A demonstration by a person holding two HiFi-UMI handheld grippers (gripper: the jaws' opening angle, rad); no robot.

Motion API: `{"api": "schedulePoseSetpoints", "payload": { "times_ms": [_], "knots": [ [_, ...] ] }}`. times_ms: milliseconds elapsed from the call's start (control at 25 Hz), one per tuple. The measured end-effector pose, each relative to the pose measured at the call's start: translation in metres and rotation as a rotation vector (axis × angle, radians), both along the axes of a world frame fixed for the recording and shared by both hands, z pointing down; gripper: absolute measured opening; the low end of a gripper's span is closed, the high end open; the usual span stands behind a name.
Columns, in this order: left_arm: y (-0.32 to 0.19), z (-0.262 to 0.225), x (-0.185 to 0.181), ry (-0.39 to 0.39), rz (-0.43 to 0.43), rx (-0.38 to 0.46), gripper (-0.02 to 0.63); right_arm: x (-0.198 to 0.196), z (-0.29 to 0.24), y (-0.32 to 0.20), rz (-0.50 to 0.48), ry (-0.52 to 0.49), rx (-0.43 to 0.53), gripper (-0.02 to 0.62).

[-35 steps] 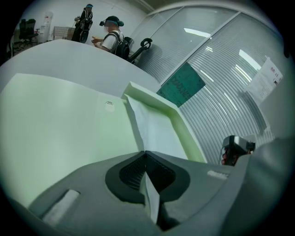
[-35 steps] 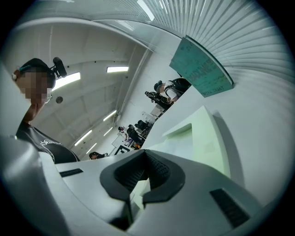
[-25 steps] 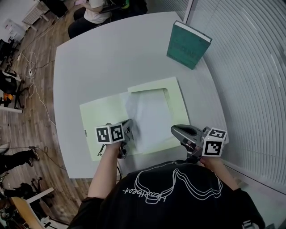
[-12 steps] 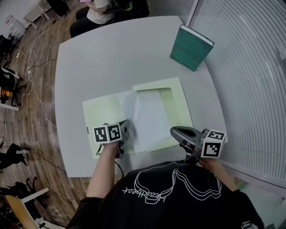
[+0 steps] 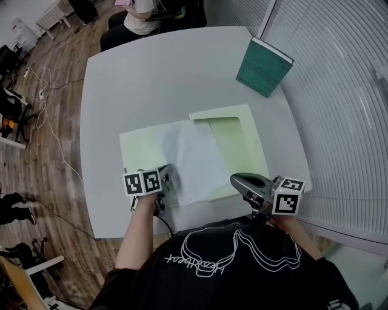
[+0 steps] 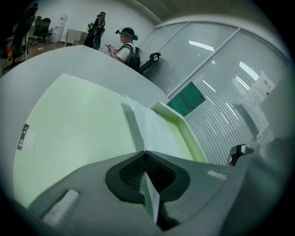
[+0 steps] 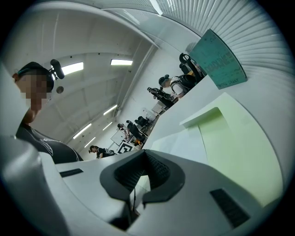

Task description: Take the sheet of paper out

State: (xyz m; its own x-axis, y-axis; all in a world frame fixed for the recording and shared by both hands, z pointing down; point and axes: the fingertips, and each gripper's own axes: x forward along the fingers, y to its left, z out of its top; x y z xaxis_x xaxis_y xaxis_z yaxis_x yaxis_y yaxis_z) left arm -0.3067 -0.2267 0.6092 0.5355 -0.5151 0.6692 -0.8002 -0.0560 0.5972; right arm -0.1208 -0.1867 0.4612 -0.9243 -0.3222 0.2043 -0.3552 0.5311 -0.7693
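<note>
The pale green folder (image 5: 140, 150) lies open on the white worktop (image 5: 157, 79). Its right leaf carries a framed pocket (image 5: 233, 142). The sheet of paper (image 5: 194, 160) lies slantwise across the folder's middle fold, mostly over the left leaf, with its right edge reaching onto the pocket leaf. Whether that edge is tucked under anything cannot be told.

The left hand-held gripper (image 5: 168, 181) is at the folder's near edge, jaws clamped on the sheet's near left corner. The left gripper view shows the paper's edge pinched between the pads (image 6: 133, 170). The right hand-held gripper (image 5: 235, 179) is at the folder's near right part with its jaws together. Whether they nip the folder's edge is not clear.

Beyond the folder's far right corner a teal book (image 5: 264, 68) lies by the worktop's edge. The worktop is bare to the folder's left and beyond its far side, and a person (image 5: 142, 12) sits at its far edge.
</note>
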Motion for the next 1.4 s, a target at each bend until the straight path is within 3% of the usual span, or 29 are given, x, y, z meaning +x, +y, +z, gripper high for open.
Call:
{"api": "schedulePoseSetpoints", "payload": {
  "times_ms": [760, 1080, 1400],
  "knots": [
    [0.030, -0.016, -0.038, -0.039, -0.091, 0.073, 0.012, -0.003, 0.008, 0.046, 0.015, -0.013, 0.014, 0.009],
    [0.059, -0.059, -0.055, -0.069, -0.146, 0.170, 0.012, -0.014, -0.004, 0.065, -0.013, -0.024, 0.033, 0.009],
    [0.082, -0.122, -0.050, -0.094, -0.210, 0.305, 0.012, 0.002, -0.031, 0.060, -0.002, -0.093, 0.096, 0.009]
  ]
}}
